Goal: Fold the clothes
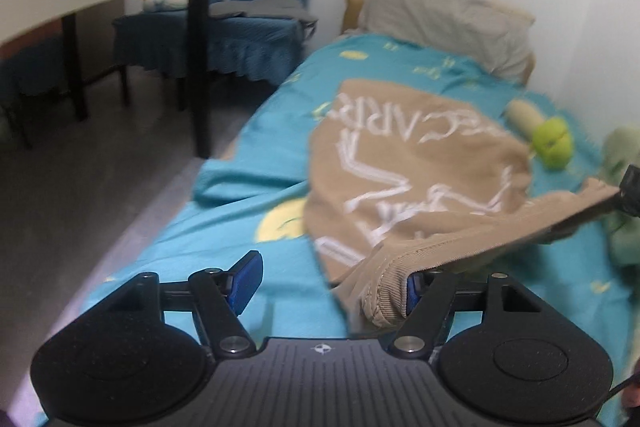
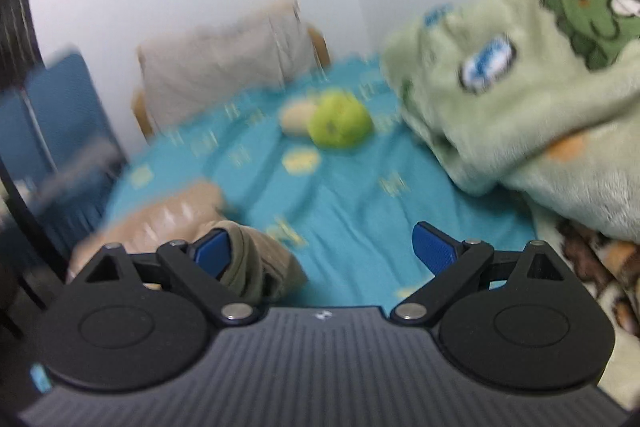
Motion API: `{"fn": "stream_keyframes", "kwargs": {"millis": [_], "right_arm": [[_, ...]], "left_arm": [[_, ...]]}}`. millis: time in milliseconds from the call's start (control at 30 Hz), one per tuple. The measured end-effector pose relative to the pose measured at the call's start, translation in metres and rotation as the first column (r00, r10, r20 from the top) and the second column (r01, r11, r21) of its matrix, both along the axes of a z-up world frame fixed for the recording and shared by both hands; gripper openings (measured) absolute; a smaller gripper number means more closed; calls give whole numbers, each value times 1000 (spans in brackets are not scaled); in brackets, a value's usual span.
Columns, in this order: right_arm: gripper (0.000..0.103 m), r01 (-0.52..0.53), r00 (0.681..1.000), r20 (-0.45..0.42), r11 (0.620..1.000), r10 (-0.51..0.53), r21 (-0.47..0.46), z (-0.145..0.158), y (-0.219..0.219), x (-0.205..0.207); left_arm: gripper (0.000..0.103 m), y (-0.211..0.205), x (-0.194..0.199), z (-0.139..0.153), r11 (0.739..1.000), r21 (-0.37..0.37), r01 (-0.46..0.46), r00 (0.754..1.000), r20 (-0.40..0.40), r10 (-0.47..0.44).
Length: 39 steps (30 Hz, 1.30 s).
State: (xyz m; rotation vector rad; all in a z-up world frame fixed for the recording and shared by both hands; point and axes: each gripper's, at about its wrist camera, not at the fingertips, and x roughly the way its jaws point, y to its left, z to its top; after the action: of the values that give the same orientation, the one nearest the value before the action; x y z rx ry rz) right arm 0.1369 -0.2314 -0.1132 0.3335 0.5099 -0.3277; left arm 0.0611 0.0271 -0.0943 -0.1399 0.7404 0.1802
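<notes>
Spread across the bed's turquoise sheet (image 1: 248, 163) lies the tan sweater (image 1: 420, 163), its white lettering upside down to me; only "ARR" reads surely. Its ribbed hem (image 1: 384, 291) drapes against the right finger of my left hand-held gripper (image 1: 332, 283), whose jaws stand wide, nothing pinched. My right hand-held gripper (image 2: 324, 251) is wide too, a tan fold (image 2: 256, 259) brushing its left pad. Beyond lie a green plush toy (image 2: 340, 121), a grey pillow (image 1: 448, 15) and a pale green blanket (image 2: 520, 87).
</notes>
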Motion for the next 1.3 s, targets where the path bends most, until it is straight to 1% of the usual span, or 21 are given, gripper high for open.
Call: {"fn": "stream_keyframes", "kwargs": {"millis": [67, 133, 200, 233, 267, 333, 400, 467, 533, 567, 700, 733, 867, 900, 967, 1100, 1133, 1200, 1267, 1300], "right_arm": [[97, -16, 995, -99, 1000, 15, -6, -14, -1, 9], [97, -55, 974, -223, 998, 49, -20, -33, 3, 20], [97, -65, 953, -298, 998, 54, -26, -48, 3, 24], [96, -53, 956, -290, 999, 48, -10, -49, 1, 22], [96, -37, 962, -269, 999, 39, 13, -48, -1, 19], [96, 0, 985, -174, 1000, 0, 3, -33, -2, 9], [96, 35, 997, -61, 999, -36, -20, -14, 0, -3], [96, 54, 997, 56, 997, -51, -57, 9, 6, -14], [97, 68, 989, 137, 995, -59, -69, 35, 9, -23], [97, 76, 982, 176, 995, -62, -72, 48, 10, -28], [97, 90, 945, 324, 990, -50, -111, 109, 14, -37], [97, 93, 935, 352, 990, -49, -109, 125, 13, -40], [97, 92, 888, 458, 992, -39, -92, 193, 12, -59], [97, 91, 875, 483, 991, -34, -96, 211, 11, -65], [97, 89, 847, 531, 991, -23, -100, 246, 10, -80], [97, 100, 783, 623, 988, -5, -118, 316, 8, -124], [97, 108, 764, 645, 986, -3, -124, 332, 7, -137], [97, 116, 729, 684, 985, 3, -129, 363, 4, -163], [97, 111, 708, 707, 987, 7, -121, 391, 0, -188], [97, 114, 695, 719, 986, 7, -121, 404, 0, -201]], "left_arm": [[70, -2, -2, -1, 997, 68, -26, 999, -29, 28], [70, 0, -1, -2, 993, 94, -65, 996, -49, 70], [70, 11, -2, -1, 994, 42, -101, 993, -50, 103], [70, 15, -3, 0, 993, 16, -118, 992, -46, 118], [71, 19, -5, 2, 992, -6, -129, 991, -27, 129], [71, 25, -11, 8, 988, -51, -148, 989, 15, 148], [72, 25, -20, 22, 986, -76, -150, 981, 110, 158], [77, 26, -29, 37, 984, -97, -152, 964, 207, 169], [77, 29, -35, 58, 979, -142, -144, 944, 276, 179], [77, 31, -38, 70, 977, -157, -142, 930, 318, 186], [76, 29, -48, 133, 975, -168, -143, 855, 475, 207], [76, 29, -50, 151, 974, -176, -140, 834, 509, 212], [76, 24, -63, 226, 980, -159, -124, 744, 638, 197], [76, 24, -68, 244, 981, -152, -118, 724, 663, 190], [76, 22, -74, 282, 984, -145, -105, 692, 700, 177], [76, 17, -105, 357, 991, -119, -66, 620, 773, 134], [76, 15, -112, 377, 992, -114, -53, 612, 781, 122], [76, 15, -127, 413, 993, -118, -21, 607, 787, 106], [76, 17, -144, 446, 991, -131, 26, 599, 796, 89], [76, 17, -154, 462, 992, -125, 36, 594, 800, 79]]}}
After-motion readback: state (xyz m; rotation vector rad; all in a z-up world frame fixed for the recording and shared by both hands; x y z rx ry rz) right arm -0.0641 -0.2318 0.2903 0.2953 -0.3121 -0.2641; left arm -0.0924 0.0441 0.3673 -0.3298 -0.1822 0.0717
